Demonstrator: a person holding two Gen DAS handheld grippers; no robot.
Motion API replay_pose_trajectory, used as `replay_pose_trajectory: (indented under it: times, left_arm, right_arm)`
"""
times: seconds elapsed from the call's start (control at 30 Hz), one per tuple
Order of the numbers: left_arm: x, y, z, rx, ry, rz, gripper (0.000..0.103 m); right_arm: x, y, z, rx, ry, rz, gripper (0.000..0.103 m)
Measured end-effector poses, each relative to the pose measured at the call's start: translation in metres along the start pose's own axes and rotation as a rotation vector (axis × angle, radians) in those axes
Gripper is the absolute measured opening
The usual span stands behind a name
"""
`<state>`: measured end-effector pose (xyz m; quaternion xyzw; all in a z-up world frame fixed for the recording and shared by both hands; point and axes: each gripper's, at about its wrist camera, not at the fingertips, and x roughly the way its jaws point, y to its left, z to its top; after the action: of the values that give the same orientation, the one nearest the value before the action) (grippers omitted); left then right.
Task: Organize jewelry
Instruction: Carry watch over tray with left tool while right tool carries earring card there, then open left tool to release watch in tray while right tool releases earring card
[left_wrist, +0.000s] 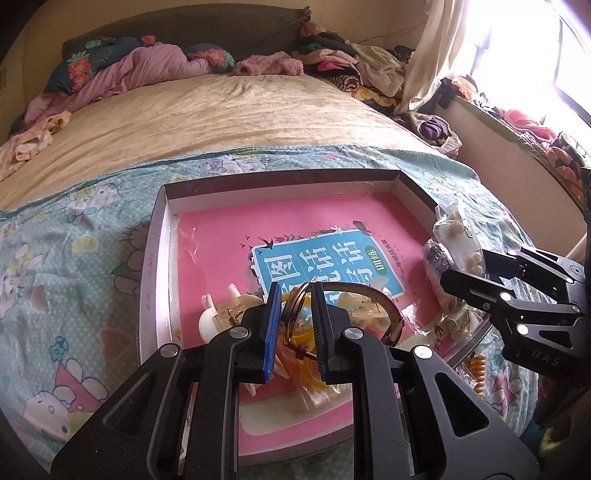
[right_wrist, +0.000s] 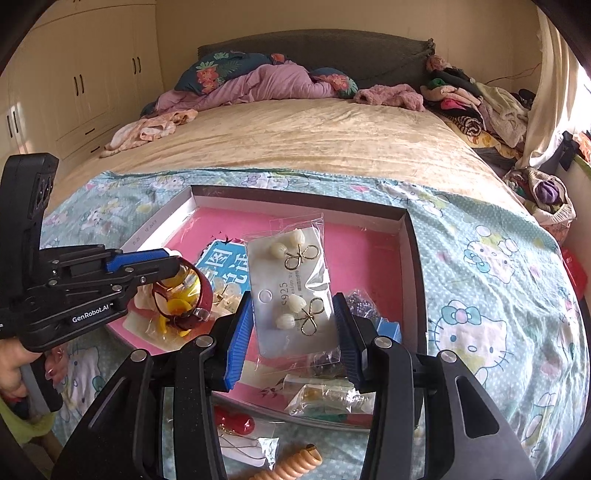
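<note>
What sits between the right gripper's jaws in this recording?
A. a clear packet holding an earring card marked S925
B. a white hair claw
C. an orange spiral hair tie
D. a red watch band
A: in the right wrist view the right gripper has the earring packet between its jaws, with white beads and gold loops on the card; the red band is at the left gripper.

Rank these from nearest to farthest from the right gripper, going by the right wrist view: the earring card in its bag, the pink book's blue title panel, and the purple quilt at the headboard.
1. Earring card, between the right gripper's fingers.
2. Blue title panel, left, inside the box.
3. Purple quilt, far end of the bed.
</note>
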<state>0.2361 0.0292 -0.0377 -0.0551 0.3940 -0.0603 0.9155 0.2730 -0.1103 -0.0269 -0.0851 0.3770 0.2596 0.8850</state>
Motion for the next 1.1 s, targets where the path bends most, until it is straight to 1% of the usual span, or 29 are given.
replay_pose_trajectory:
  times: [0.27,0.47,0.7,0.8,0.9,0.97,1.1]
  left_arm:
    - [0.000,0.000,0.001,-0.004,-0.001,-0.002,0.010]
    - [0.000,0.000,0.002,-0.006,-0.003,-0.005,0.010]
    - [0.000,0.001,0.002,-0.006,-0.004,-0.004,0.010]
    - [0.000,0.001,0.002,-0.006,-0.002,-0.005,0.010]
    - [-0.001,0.001,0.001,-0.007,-0.004,-0.005,0.010]
    - [-0.002,0.001,0.001,-0.008,-0.004,-0.007,0.010]
    - [-0.004,0.000,0.001,-0.008,-0.007,-0.005,0.010]
  right_arm:
    - [0.011,0.004,-0.002,-0.004,0.028,0.005,0.041]
    - [0.023,0.010,-0.004,-0.018,0.077,0.008,0.042]
    - [0.030,0.015,-0.010,-0.029,0.110,0.017,0.043]
    - [0.029,0.017,-0.013,-0.031,0.108,0.006,0.043]
    - [0.026,0.016,-0.015,-0.023,0.104,0.009,0.045]
    - [0.023,0.016,-0.016,-0.015,0.098,0.014,0.050]
    - [0.013,0.015,-0.018,-0.004,0.082,0.015,0.055]
